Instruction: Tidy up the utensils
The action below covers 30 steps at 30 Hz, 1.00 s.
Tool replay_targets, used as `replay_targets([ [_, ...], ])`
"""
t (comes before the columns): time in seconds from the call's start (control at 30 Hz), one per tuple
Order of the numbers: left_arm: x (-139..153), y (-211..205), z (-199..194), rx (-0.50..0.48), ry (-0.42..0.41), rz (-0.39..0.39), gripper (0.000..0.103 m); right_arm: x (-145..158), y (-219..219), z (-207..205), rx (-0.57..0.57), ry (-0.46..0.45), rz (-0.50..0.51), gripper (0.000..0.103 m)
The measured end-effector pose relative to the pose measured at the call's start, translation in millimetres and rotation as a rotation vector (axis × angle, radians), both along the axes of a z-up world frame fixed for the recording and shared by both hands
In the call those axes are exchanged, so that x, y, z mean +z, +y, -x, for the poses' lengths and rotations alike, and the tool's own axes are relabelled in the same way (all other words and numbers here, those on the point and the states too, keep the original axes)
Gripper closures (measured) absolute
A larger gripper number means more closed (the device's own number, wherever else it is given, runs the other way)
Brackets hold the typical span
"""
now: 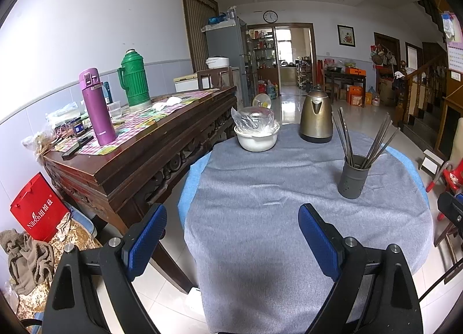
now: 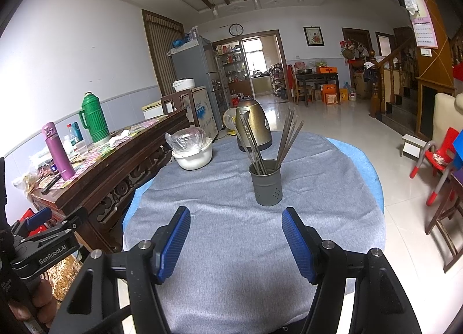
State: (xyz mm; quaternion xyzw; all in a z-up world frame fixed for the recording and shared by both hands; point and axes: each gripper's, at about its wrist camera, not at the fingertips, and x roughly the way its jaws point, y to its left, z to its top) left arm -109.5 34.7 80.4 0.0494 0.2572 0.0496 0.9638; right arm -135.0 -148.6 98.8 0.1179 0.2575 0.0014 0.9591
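A grey perforated utensil holder [image 1: 354,176] stands on the round table with the grey cloth [image 1: 275,189], right of centre. Several dark chopsticks [image 1: 345,137] stand in it, fanned out. It also shows in the right wrist view [image 2: 266,182] with the chopsticks [image 2: 286,138]. My left gripper [image 1: 233,228] is open and empty above the table's near left part. My right gripper [image 2: 235,234] is open and empty, just short of the holder. The left gripper also shows at the left edge of the right wrist view [image 2: 40,235].
A white bowl with a plastic bag [image 1: 256,134] and a brass kettle [image 1: 316,117] stand at the table's far side. A dark wooden sideboard [image 1: 144,143] on the left carries a purple flask [image 1: 97,105] and a green thermos [image 1: 133,79]. A red child's chair [image 2: 439,160] is at the right.
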Motion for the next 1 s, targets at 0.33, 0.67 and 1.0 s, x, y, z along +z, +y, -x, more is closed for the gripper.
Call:
replay_targets([
  [0.33, -0.8, 0.6, 1.0, 0.007, -0.002, -0.001, 0.011, -1.8, 1.6, 0.1, 0.001, -0.003, 0.005, 0.034],
  [0.67, -1.0, 1.6, 0.8, 0.006, -0.001, 0.003, 0.011, -2.6, 4.9, 0.2, -0.001, -0.008, 0.013, 0.034],
  [1.0, -1.6, 5.2, -0.2, 0.012, 0.002, 0.009, 0.011, -1.3, 5.8, 1.7, -0.002, -0.016, 0.027, 0.034],
])
